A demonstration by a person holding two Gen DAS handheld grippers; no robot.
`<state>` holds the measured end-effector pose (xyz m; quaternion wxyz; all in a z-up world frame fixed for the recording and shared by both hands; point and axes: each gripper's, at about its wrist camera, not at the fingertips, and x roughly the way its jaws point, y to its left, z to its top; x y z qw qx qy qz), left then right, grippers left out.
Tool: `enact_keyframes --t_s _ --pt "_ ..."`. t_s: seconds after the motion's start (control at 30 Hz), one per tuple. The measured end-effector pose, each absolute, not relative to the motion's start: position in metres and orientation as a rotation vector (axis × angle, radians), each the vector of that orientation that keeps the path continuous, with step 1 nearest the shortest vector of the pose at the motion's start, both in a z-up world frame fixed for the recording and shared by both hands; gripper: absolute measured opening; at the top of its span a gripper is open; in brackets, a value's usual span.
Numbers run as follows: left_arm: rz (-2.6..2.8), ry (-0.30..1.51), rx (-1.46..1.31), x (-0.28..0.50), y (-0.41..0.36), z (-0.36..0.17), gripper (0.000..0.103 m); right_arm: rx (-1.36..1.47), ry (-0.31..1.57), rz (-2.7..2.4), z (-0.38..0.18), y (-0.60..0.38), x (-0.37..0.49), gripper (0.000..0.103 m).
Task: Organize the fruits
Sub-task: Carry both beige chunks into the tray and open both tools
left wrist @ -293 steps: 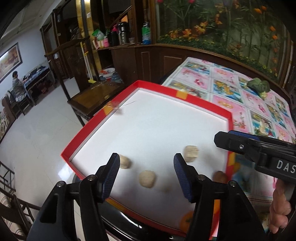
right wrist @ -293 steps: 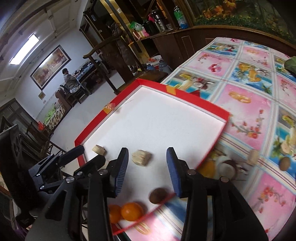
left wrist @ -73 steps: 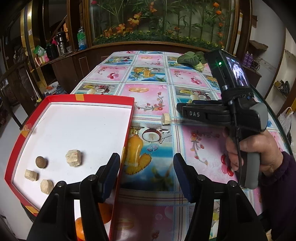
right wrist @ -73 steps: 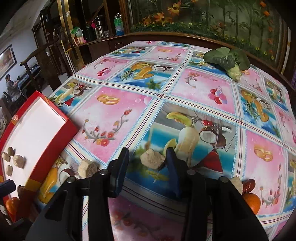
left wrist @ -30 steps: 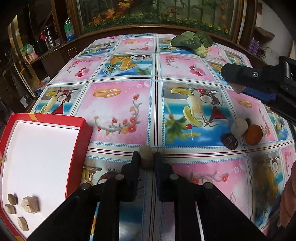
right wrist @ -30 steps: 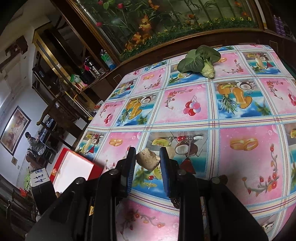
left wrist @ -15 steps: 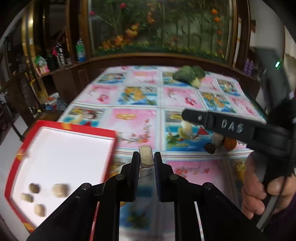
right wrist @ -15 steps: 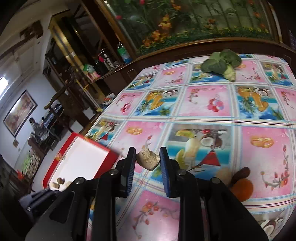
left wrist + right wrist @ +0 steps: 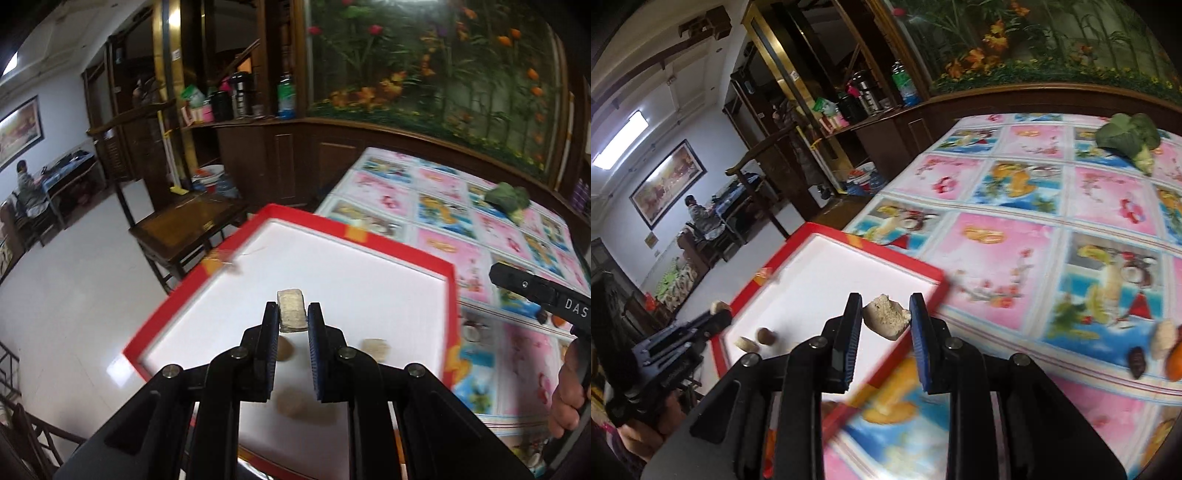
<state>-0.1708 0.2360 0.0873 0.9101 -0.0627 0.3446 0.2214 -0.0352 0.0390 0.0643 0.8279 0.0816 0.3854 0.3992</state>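
**Both grippers carry a pale chunk at the red tray**

The left gripper (image 9: 293,318) is clamped on a pale block (image 9: 291,309) held upright between its pads, long axis running up out of the tips. It hangs over the white floor of the red-rimmed tray (image 9: 373,243), with bare floor ahead of the tips out to the far rim. Below and just behind the tips lie three more pale pieces (image 9: 375,349), blurred.

The right gripper (image 9: 886,314) pinches a rough beige lump (image 9: 887,316), its long axis crosswise from pad to pad. It sits above the tray's near-right rim (image 9: 905,263), floral tablecloth (image 9: 997,254) open to its right. A green vegetable (image 9: 1128,138) lies far ahead.
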Motion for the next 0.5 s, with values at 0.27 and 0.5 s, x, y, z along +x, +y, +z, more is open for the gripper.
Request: enact_keyframes --t_s 0.27,0.5 --pt "0.435 0.801 -0.087 -0.133 0.264 0.076 0.014 0.053 0.892 0.857 0.052 0.13 -0.038 0.028" --pt "0.385 0.933 -0.08 -0.106 0.28 0.054 0.014 -0.011 0.978 0.835 0.032 0.152 -0.029 0.029"
